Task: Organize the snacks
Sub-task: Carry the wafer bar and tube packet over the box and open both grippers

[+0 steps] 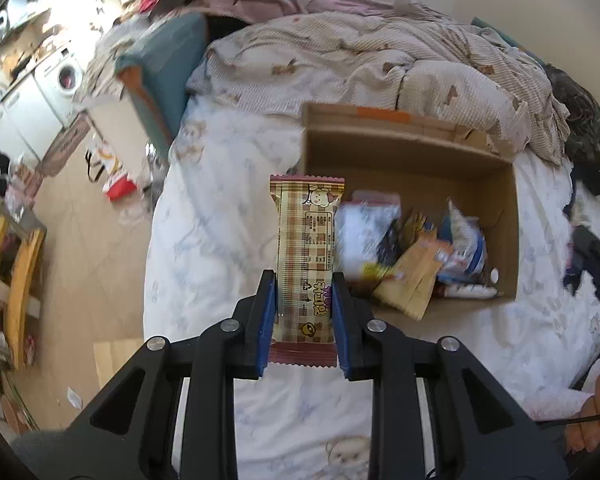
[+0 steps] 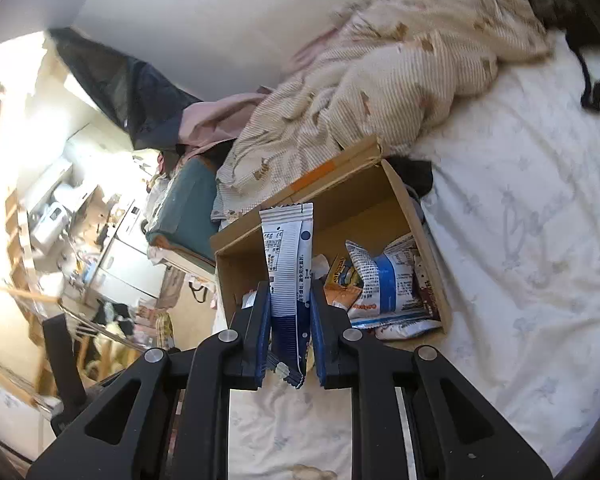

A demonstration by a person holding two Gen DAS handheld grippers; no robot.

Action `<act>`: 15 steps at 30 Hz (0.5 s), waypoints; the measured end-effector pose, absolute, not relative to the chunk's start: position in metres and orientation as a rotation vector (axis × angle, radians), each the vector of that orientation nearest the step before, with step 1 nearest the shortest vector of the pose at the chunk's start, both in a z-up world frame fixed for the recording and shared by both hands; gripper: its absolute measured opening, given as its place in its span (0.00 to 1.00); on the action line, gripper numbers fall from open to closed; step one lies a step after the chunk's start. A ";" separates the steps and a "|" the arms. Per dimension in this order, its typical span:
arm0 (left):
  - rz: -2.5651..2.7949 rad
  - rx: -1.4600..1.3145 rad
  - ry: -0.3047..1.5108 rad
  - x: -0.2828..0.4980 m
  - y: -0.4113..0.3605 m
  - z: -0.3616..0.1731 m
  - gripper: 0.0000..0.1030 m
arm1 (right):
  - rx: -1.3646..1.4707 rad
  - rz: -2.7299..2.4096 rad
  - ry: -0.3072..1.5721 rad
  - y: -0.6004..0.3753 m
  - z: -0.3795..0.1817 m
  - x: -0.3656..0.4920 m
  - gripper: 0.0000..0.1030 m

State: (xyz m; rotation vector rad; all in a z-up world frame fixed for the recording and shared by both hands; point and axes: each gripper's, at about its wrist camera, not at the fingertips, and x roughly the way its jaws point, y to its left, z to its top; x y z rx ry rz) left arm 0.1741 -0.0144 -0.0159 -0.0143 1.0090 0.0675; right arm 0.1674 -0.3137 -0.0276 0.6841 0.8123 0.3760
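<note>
Gripping a brown plaid snack bar point(image 1: 306, 256) in the left gripper point(image 1: 304, 284) — blue pads point(image 1: 269, 320) clamped on both long edges of the wrapper, bar standing upright toward twelve o'clock, well clear of the sheet. Pinching a blue-and-white packet point(image 2: 286, 264) in the right gripper point(image 2: 290, 292), jaws squeezed on its lower half, the crimped tail crumpling out below the pads. Hanging both above the bed point(image 1: 204, 248), with the cardboard box point(image 1: 412, 152) lying open at about one o'clock in the left view and at twelve to one in the right.

Looking at the box: other snacks point(image 1: 428, 256) heaped toward its near side, bare cardboard floor at the far side. Judging the step as sorting — grouping like with like. Worth keeping both grips firm but not crushing; the packet looks soft and is already buckling. Best bringing one down at a time, laying each flat in the free far half instead of dropping onto the heap. Watching the near wall of the box on the way in — a snagged wrapper could twist out of the pads.
</note>
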 end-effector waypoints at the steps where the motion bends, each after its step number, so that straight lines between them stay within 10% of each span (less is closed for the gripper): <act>1: 0.058 -0.008 1.013 0.183 -0.020 -0.016 0.22 | 0.687 0.379 0.833 -0.312 -0.032 0.177 0.18; 15: -0.004 0.134 1.045 0.260 -0.090 -0.054 0.22 | 0.636 0.342 1.052 -0.278 -0.090 0.249 0.19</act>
